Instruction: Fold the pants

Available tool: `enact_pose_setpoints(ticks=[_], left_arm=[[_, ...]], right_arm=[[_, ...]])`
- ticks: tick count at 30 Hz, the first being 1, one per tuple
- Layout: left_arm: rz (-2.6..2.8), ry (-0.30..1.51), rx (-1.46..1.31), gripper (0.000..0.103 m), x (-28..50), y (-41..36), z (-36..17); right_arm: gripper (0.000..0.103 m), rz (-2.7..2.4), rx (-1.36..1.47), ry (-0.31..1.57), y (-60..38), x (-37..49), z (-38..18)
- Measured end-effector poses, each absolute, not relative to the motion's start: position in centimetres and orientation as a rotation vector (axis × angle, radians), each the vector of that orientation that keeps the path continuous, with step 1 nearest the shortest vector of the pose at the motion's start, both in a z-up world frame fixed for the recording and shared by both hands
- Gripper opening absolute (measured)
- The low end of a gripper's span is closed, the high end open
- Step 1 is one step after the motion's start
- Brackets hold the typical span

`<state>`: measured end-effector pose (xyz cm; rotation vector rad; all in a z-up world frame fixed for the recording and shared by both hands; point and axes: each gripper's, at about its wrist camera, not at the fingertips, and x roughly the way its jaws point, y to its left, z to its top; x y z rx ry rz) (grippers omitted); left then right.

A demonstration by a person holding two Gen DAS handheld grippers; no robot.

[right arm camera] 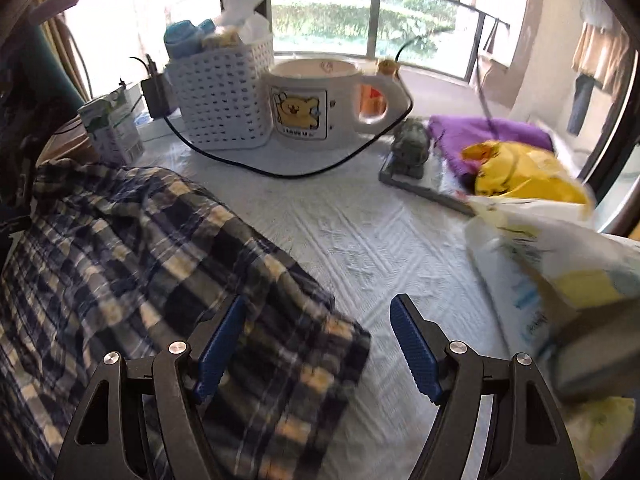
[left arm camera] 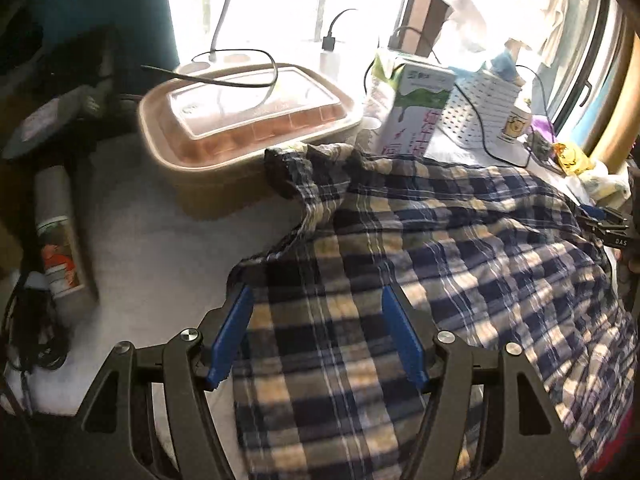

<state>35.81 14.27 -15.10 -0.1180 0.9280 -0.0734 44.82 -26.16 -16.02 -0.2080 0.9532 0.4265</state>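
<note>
Both grippers gape wide: left gripper (left arm camera: pixel 316 300) straddles the plaid pants (left arm camera: pixel 420 264), right gripper (right arm camera: pixel 316 312) spans their hem corner (right arm camera: pixel 344 344), bare white cloth (right arm camera: pixel 360 240) ahead.

Plaid pants (left arm camera: pixel 420 248): thin woven cloth, matt, crinkled. Tablecloth (right arm camera: pixel 360 232): white textile, matt, with a raised, quilted diamond relief. Left gripper (left arm camera: pixel 318 338) and right gripper (right arm camera: pixel 320 344): matt black plastic arms, bright metal pivot pins, blue ribbed pads (right arm camera: pixel 414 350). Food container (left arm camera: pixel 240 120): tan matt base under a clear, glossy plastic lid. Milk carton (left arm camera: pixel 416 116): printed, smooth coated paper. Basket (right arm camera: pixel 224 96): white perforated plastic. Mug (right arm camera: pixel 320 104): glazed, glossy ceramic. Cable (right arm camera: pixel 280 168): smooth black sheathing. Purple cloth (right arm camera: pixel 488 132): soft and matt.
</note>
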Motion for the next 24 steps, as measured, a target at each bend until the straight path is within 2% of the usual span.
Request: enact_pose_setpoints(ticks=[3,4,5,7,12,16,24], left_arm=[[-0.070,0.950,-0.115,0.067,36.8,14.1,-15.8],[-0.068,0.956,-0.112,0.067,37.1,14.1,-16.0],[-0.065,0.964,-0.107,0.067,37.3,14.1,-16.1],[-0.061,0.966,-0.099,0.067,37.5,14.0,-16.2],[-0.060,0.963,-0.091,0.067,38.0,14.1,-16.1],[-0.038,0.959,-0.075,0.067,38.1,14.4,-16.0],[-0.012,0.958,-0.094,0.067,36.8,16.1,-15.5]], right_arm=[[0.072,0.451,-0.187,0.963,-25.8,45.9,-16.8],[0.060,0.454,-0.201,0.960,-25.4,46.1,-16.8],[0.040,0.463,-0.213,0.955,-25.0,46.2,-16.7],[0.021,0.485,-0.228,0.952,-24.2,46.2,-16.8],[0.012,0.360,-0.440,0.827,-21.8,46.1,-16.4],[0.008,0.276,-0.501,0.785,-21.7,47.9,-16.2],[0.009,0.299,-0.460,0.788,-23.1,48.2,-14.9]])
